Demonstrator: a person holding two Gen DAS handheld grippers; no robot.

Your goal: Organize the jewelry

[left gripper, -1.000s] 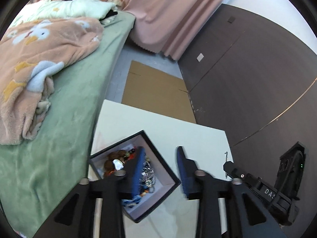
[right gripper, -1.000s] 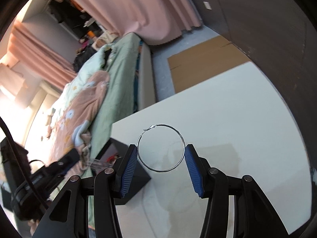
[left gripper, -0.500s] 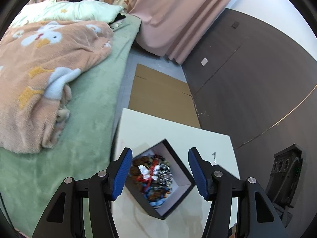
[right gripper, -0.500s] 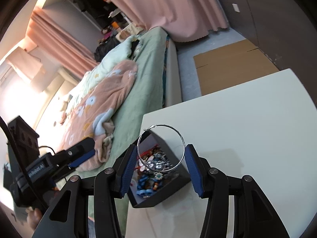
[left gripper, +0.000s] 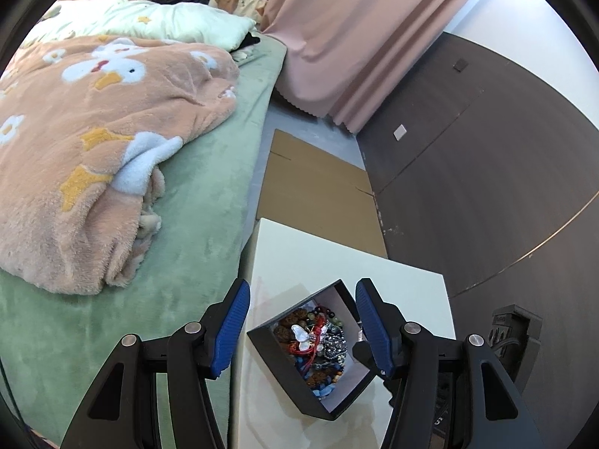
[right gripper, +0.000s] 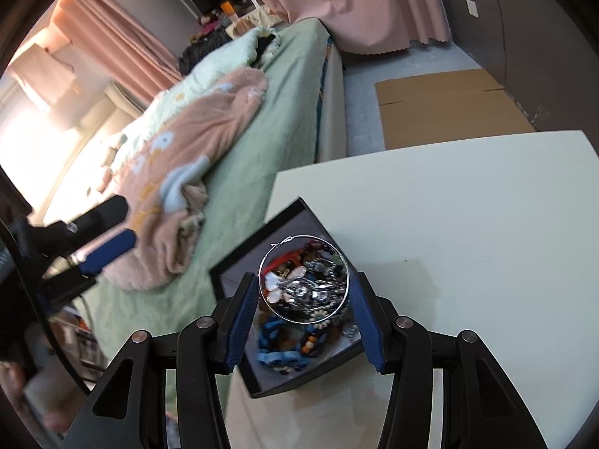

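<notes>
A black jewelry box [left gripper: 262, 340] with a white lining sits near the left edge of a cream table [left gripper: 337, 262]; it holds a heap of beads, chains and a white butterfly piece [left gripper: 301, 335]. My left gripper [left gripper: 301, 327] is open and empty above the box. My right gripper [right gripper: 304, 305] is shut on a large thin silver hoop earring [right gripper: 346, 262] and holds it right over the box [right gripper: 232, 265] and its jewelry heap [right gripper: 284, 336]. The left gripper's blue fingertip [right gripper: 108, 249] shows at the left of the right wrist view.
A green bed [left gripper: 194, 205] with a peach blanket [left gripper: 93, 123] lies just left of the table. Flat cardboard [left gripper: 318, 194] lies on the floor beyond the table. A dark wall [left gripper: 486, 168] and pink curtains [left gripper: 337, 37] stand behind.
My right gripper has carried the hoop earring left, from over bare table to over the box. My left gripper has risen and shifted, so the box now sits between its fingers.
</notes>
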